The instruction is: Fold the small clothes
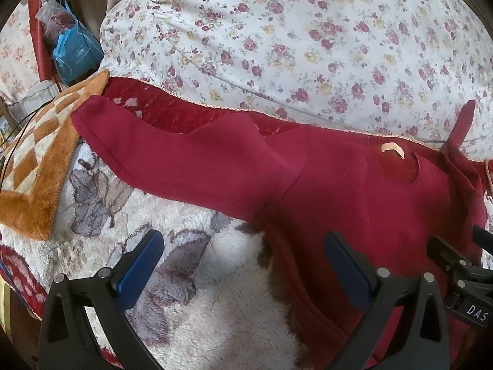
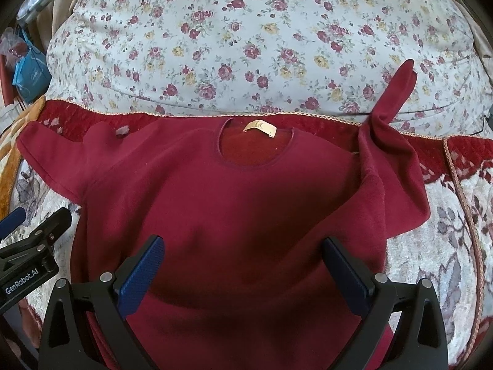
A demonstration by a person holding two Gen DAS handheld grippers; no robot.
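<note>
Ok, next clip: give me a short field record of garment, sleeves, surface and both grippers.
garment: red sweater, spread flat, neckline away from the grippers, label showing
left sleeve: stretched out flat
right sleeve: bunched, its cuff sticking up against the floral bedding
surface: fleecy blanket
left gripper: open, over the sweater's left edge, holding nothing
right gripper: open, over the sweater's body, holding nothing

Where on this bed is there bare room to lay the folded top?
Fluffy blanket right of the red sweater, and more between it and the orange checked cushion. The flowered quilt behind bulges; the sweater fills the middle.
</note>
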